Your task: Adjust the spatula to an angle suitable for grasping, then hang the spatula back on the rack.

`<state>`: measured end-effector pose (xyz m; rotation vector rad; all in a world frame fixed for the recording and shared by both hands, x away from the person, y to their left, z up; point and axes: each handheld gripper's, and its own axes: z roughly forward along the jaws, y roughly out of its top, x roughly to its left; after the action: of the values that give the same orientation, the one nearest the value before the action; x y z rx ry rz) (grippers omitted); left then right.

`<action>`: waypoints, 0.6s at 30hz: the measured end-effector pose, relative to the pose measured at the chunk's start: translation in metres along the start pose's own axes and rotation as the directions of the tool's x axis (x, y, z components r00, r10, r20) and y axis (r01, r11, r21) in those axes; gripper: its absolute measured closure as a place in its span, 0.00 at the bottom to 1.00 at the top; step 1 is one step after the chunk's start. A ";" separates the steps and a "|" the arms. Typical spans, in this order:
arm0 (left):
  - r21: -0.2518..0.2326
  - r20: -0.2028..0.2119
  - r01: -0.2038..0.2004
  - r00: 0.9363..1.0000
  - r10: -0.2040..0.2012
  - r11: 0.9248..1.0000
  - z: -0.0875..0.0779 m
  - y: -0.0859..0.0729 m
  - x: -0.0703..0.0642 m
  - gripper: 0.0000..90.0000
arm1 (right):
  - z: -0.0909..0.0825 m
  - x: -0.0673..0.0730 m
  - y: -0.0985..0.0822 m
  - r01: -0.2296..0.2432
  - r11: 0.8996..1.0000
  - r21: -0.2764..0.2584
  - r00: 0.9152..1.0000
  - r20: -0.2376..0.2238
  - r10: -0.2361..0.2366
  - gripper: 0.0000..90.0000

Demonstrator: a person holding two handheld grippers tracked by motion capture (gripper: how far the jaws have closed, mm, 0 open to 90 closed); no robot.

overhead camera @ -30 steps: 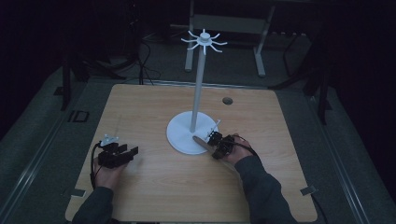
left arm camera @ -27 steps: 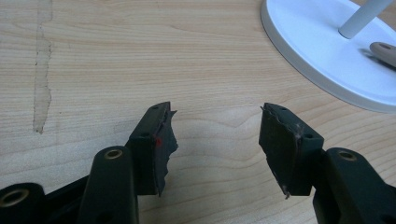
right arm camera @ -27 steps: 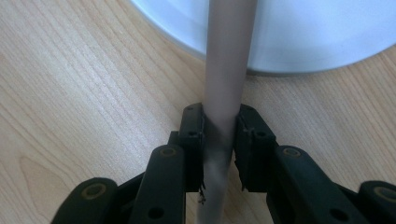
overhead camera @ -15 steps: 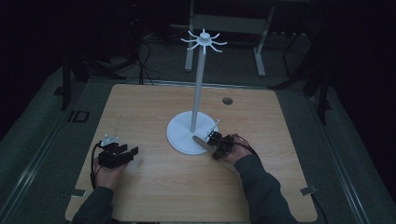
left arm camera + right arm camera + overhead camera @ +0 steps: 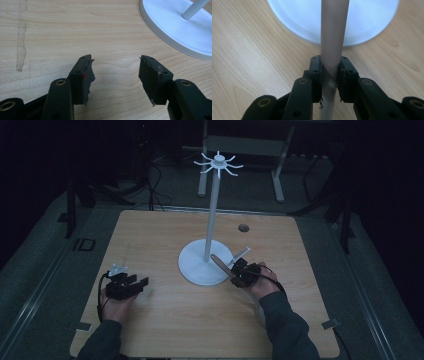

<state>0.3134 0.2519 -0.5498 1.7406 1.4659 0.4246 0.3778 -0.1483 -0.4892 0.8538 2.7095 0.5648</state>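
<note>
You had the right gripper pinching a flat utensil at the stand's base, five o'clock; hanging remained; left gripper spread, empty

The left tongs were black, each arm carrying a round brass-ringed screw hole and ending in a blocky pad with a ragged, worn rubber face; one pad bore a small red mark. A grey three-cornered plate sat on top of them, and a black cable looped from the body. The right tongs were the same black make, with small screws in the pads. Both sleeves were dark grey.
</note>
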 end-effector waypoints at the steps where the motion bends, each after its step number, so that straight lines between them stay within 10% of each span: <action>1: 0.000 0.001 0.000 1.000 0.000 1.000 0.000 0.000 0.000 0.50 | -0.002 0.000 -0.001 -0.006 1.000 -0.014 1.000 0.009 0.006 0.84; 12: -0.003 0.001 0.001 1.000 -0.001 1.000 0.000 0.000 0.000 0.50 | -0.028 -0.002 -0.015 -0.044 0.990 -0.135 0.997 0.055 0.051 0.84; 18: -0.003 0.003 0.000 1.000 0.000 1.000 0.001 0.001 0.000 0.50 | -0.052 -0.004 -0.030 -0.079 0.965 -0.248 0.990 0.094 0.105 0.84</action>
<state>0.3144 0.2512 -0.5496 1.7388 1.4624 0.4237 0.3483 -0.1878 -0.4548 0.9182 2.4498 0.8280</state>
